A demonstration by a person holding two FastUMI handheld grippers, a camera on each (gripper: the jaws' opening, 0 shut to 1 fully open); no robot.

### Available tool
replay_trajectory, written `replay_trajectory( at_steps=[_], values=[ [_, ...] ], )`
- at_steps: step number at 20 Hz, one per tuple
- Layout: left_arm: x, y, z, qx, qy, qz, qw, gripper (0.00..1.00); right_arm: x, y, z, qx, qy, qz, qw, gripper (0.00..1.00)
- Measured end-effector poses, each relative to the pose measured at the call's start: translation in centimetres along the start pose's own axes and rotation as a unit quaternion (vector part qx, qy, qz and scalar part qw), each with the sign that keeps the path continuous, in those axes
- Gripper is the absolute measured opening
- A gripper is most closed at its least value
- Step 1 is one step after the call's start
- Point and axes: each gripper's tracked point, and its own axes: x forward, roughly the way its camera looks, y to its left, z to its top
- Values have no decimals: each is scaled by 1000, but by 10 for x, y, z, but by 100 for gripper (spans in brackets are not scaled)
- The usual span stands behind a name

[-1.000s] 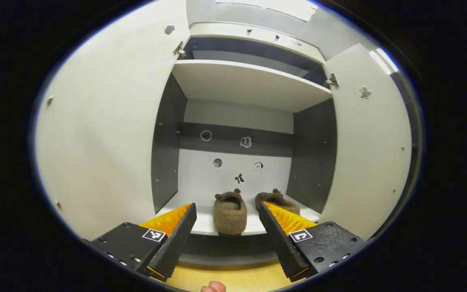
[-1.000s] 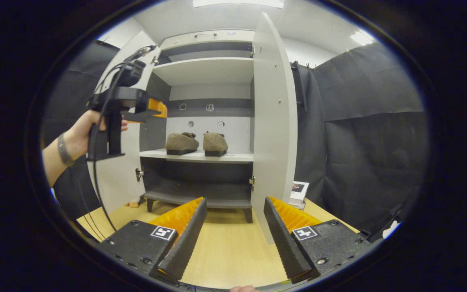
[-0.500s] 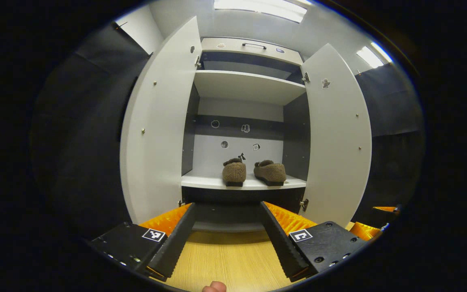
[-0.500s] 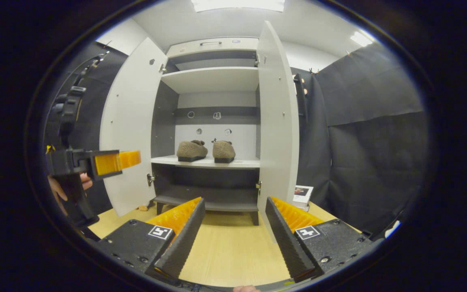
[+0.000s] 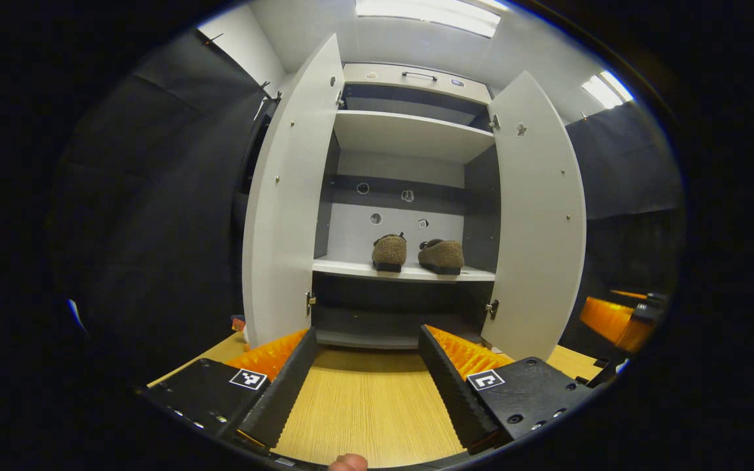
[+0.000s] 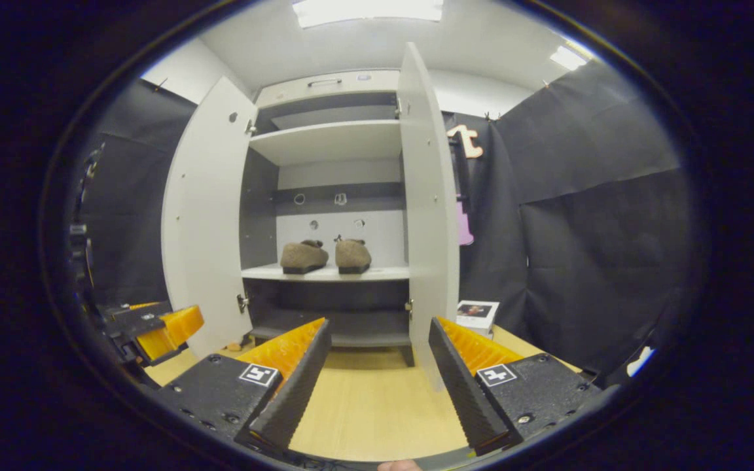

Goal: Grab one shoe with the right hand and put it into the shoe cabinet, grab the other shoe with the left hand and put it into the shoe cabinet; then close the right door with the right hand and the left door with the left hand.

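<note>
Two brown fuzzy shoes, one (image 5: 389, 252) beside the other (image 5: 442, 255), are seen side by side on the middle shelf (image 5: 403, 270) of the shoe cabinet (image 5: 410, 137), between its left door (image 5: 288, 196) and right door (image 5: 537, 216), both swung wide. The left gripper (image 5: 367, 379) and right gripper (image 6: 377, 376) are held with fingers apart and nothing between them, well short of the cabinet above the wooden floor (image 6: 364, 399). The shoes are seen far ahead of each gripper's fingers, untouched.

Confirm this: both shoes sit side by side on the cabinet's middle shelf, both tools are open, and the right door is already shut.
Wrong on the door. The right door stands open in the right gripper view. The shoes and both tools are as you say.
</note>
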Motion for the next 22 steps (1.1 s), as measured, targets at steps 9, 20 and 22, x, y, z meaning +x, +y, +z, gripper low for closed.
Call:
replay_trajectory(
  at_steps=[9, 20, 22],
  values=[
    [-9, -7, 3, 16, -8, -9, 1000, 95, 30, -126, 138, -23, -85, -86, 992, 98],
    [-6, -10, 2, 12, 1, -17, 1000, 95, 140, -171, 185, -39, -46, -72, 996, 98],
    [-4, -10, 1, 11, 2, -16, 1000, 95, 155, -175, 184, -43, -44, -79, 995, 98]
  ],
)
